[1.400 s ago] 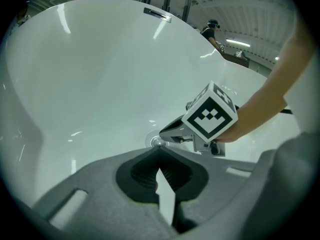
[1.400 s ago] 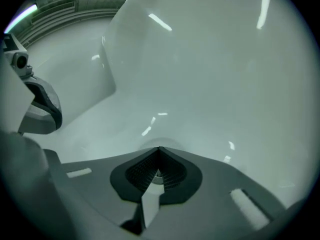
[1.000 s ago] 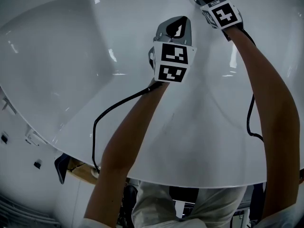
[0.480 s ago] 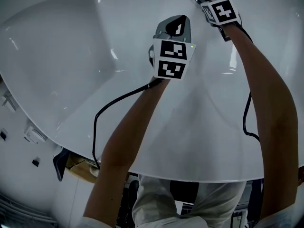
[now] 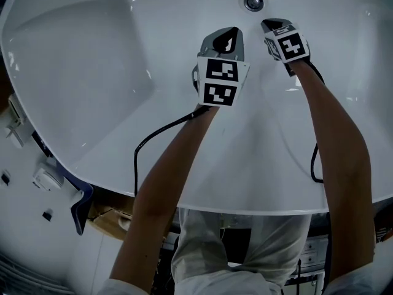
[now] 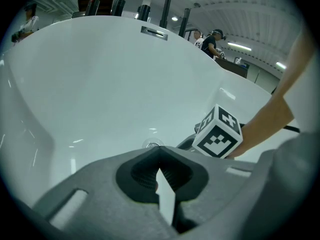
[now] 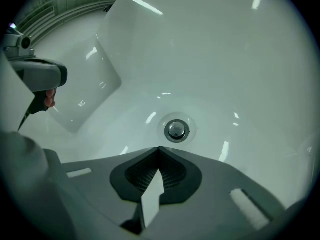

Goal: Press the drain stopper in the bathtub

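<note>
The round chrome drain stopper [image 5: 253, 2] sits in the floor of the white bathtub [image 5: 92, 72]. My right gripper [image 5: 274, 24] hovers just short of it, jaws shut and empty. In the right gripper view the drain stopper [image 7: 176, 129] lies uncovered a little beyond the closed tips of the right gripper [image 7: 159, 149]. My left gripper [image 5: 226, 35] hangs beside it to the left, also shut with nothing held. From the left gripper view, the drain stopper [image 6: 152, 145] peeks just over the tips of the left gripper [image 6: 159, 148], with the right gripper's marker cube [image 6: 218, 132] close by.
The tub's sloped backrest [image 5: 73, 60] is to the left. An overflow plate [image 6: 154, 32] sits high on the far wall, below dark faucet pipes [image 6: 170, 4]. Black cables [image 5: 161, 131] trail from both grippers over the near rim. People [image 6: 212, 39] stand beyond the tub.
My right gripper has pulled back from the drain toward me, leaving the stopper uncovered. The left gripper has stayed about where it was.
</note>
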### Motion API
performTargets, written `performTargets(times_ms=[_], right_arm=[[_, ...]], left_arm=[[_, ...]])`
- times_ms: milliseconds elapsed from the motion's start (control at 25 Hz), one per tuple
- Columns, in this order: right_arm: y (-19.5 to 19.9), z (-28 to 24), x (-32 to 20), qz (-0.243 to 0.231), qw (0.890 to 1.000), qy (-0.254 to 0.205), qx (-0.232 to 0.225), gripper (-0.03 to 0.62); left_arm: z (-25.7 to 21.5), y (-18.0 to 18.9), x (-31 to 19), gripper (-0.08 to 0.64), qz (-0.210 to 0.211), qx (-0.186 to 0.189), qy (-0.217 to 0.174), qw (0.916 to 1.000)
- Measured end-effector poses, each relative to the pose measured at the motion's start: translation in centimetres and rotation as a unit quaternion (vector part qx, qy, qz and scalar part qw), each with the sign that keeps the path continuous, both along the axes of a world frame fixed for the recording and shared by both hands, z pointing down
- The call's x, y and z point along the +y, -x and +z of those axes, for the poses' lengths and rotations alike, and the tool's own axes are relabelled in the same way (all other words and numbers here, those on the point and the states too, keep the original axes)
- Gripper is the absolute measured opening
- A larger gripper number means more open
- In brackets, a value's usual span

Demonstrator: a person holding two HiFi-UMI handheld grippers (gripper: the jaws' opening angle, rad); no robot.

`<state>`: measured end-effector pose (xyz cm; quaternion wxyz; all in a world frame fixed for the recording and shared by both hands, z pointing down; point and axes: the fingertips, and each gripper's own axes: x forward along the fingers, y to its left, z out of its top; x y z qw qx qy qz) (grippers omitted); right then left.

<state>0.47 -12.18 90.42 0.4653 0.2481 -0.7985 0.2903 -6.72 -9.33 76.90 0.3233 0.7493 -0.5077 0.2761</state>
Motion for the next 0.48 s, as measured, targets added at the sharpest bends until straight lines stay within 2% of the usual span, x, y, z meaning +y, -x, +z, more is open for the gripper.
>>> performTargets(times_ms=[240,360,480], right_arm=[[0.8,-6.2,1.3,0.0,1.0,-0.016,-0.023,0.002],[1.1,-10.9,1.2,-0.007,0.999,-0.037,-0.024,0.003],[1.1,-15.9,1.6,0.006,0.998,-0.052,-0.026,0.003]], left_arm=[[-4.3,-0.4,2.2,0.002,0.007,0.003,0.011,0.9999],[-8.3,-0.5,3.1,0.002,0.019,0.006,0.005,0.9998],[-12.8,-0.5,4.5,0.002,0.021,0.016,0.0,0.9997]])
